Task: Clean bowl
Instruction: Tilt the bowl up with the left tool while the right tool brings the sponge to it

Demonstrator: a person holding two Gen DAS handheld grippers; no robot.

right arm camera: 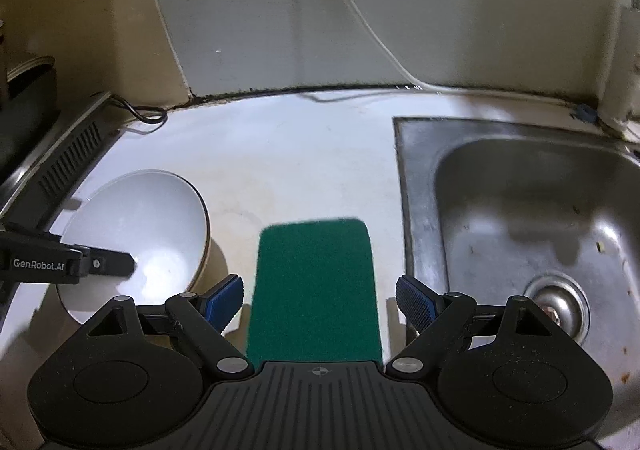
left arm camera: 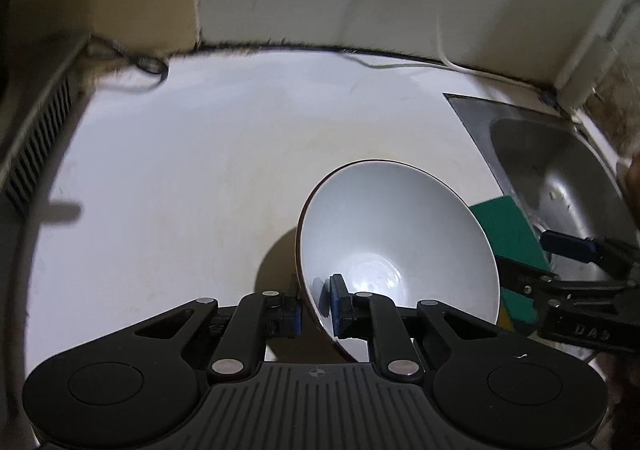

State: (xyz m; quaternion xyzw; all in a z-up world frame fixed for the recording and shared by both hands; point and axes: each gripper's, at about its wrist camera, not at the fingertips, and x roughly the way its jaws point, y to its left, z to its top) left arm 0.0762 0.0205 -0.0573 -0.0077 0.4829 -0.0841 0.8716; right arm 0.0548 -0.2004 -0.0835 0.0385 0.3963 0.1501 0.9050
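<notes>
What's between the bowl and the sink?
The green sponge, lying on the counter between the bowl and sink, framed by the open right gripper; clearest in the right wrist view.

In the right wrist view, at the left edge of the frame, the black body of the left gripper (right arm camera: 116,264) carries the white brand name "GenRobot.AI". In the left wrist view, at the lower right of the frame, the black body of the right gripper (left arm camera: 560,262) bears pale raised characters, seen reversed and blurred; they cannot be read with certainty.
</notes>
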